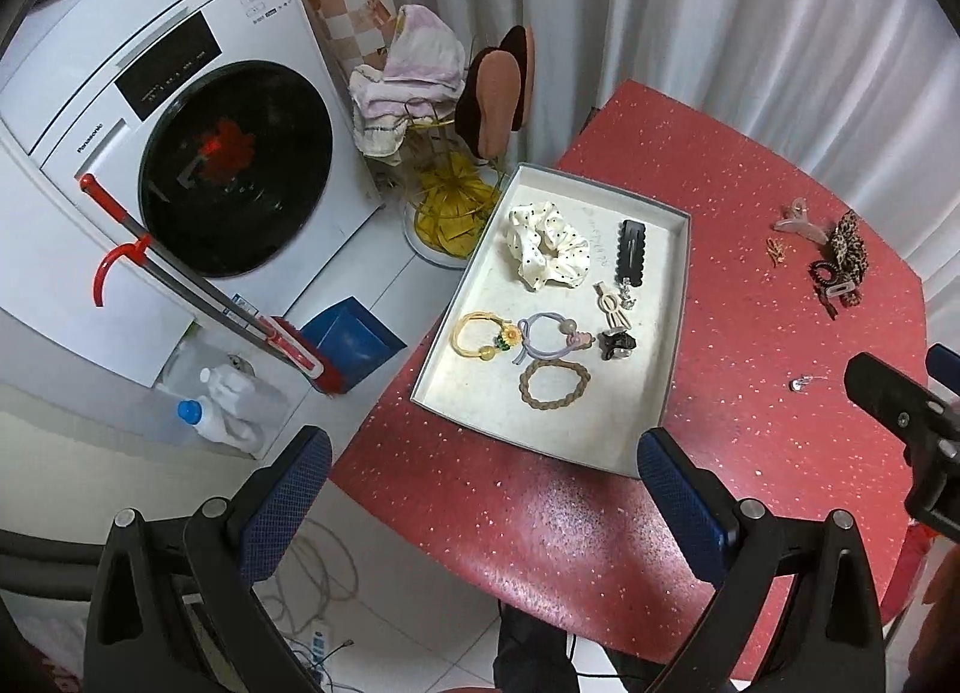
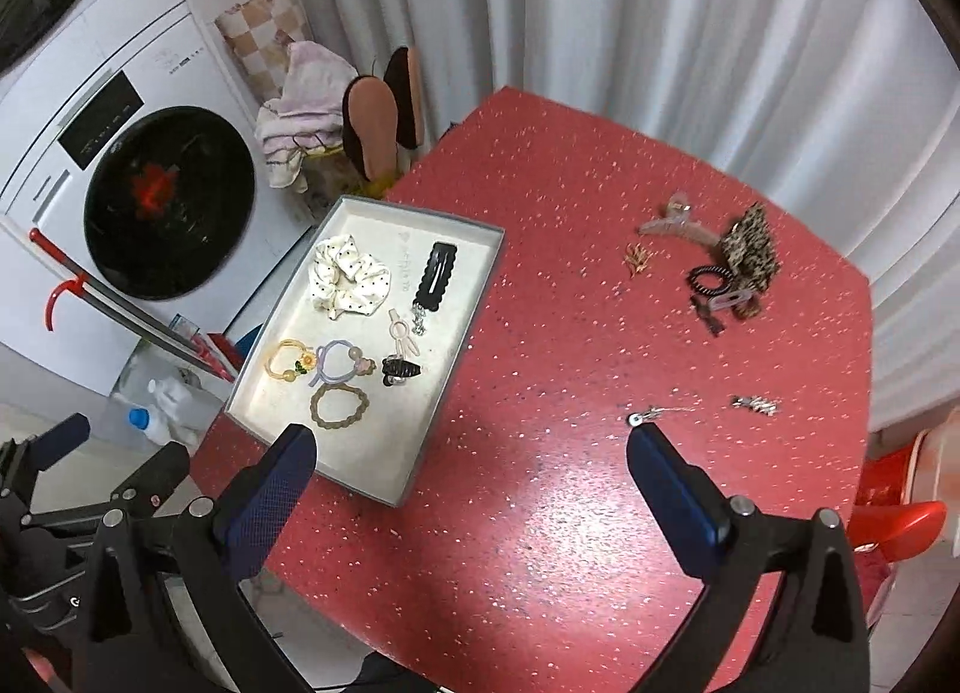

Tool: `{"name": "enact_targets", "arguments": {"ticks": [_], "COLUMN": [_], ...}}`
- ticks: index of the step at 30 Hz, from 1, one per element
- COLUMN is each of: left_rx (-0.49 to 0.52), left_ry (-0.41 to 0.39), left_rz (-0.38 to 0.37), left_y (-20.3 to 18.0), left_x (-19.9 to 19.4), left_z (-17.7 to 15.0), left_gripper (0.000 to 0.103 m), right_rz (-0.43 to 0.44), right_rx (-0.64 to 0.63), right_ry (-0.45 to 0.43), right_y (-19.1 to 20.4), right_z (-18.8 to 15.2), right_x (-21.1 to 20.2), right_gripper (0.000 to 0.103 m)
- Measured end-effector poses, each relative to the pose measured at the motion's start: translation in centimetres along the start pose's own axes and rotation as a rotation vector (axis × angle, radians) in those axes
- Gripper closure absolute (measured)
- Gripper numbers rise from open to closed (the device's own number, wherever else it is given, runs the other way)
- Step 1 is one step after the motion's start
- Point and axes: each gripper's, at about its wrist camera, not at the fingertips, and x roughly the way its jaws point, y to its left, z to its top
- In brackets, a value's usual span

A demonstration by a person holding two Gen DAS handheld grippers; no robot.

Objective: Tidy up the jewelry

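A white tray (image 1: pixel 666 297) (image 2: pixel 462 297) lies on the left part of the red table (image 1: pixel 750 303) (image 2: pixel 570 333). It holds a dotted white scrunchie (image 1: pixel 547 246) (image 2: pixel 348 273), a black clip (image 1: pixel 631 252) (image 2: pixel 435 275), hair ties and small clips. Loose on the table at the right are a pink claw clip (image 2: pixel 678 225), a leopard scrunchie (image 2: pixel 750 255), a gold piece (image 2: pixel 637 260) and two small silver pieces (image 2: pixel 651 414) (image 2: pixel 756 405). My left gripper (image 1: pixel 483 465) is open and empty above the table's near left edge. My right gripper (image 2: pixel 471 468) is open and empty, its right fingertip beside a silver piece.
A white washing machine (image 1: pixel 150 153) stands on the floor to the left, with a red-handled mop (image 1: pixel 198 285), bottles (image 1: pixel 204 405) and a rack with towels and slippers (image 1: pixel 474 93). White curtains (image 2: pixel 660 33) hang behind the table. A red stool (image 2: pixel 900 525) is at the right.
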Motion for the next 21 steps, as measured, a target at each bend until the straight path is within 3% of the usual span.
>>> {"name": "enact_targets", "arguments": {"ticks": [21], "left_rx": [-0.019], "left_ry": [-0.033], "left_rz": [-0.003], "left_y": [0.8], "left_x": [-2.6], "left_z": [-0.6], "left_gripper": [0.001], "right_rz": [0.02], "right_rx": [-0.034], "right_ry": [-0.039], "right_y": [1.3], "right_z": [-0.4], "right_x": [-2.5], "right_gripper": [0.0]}}
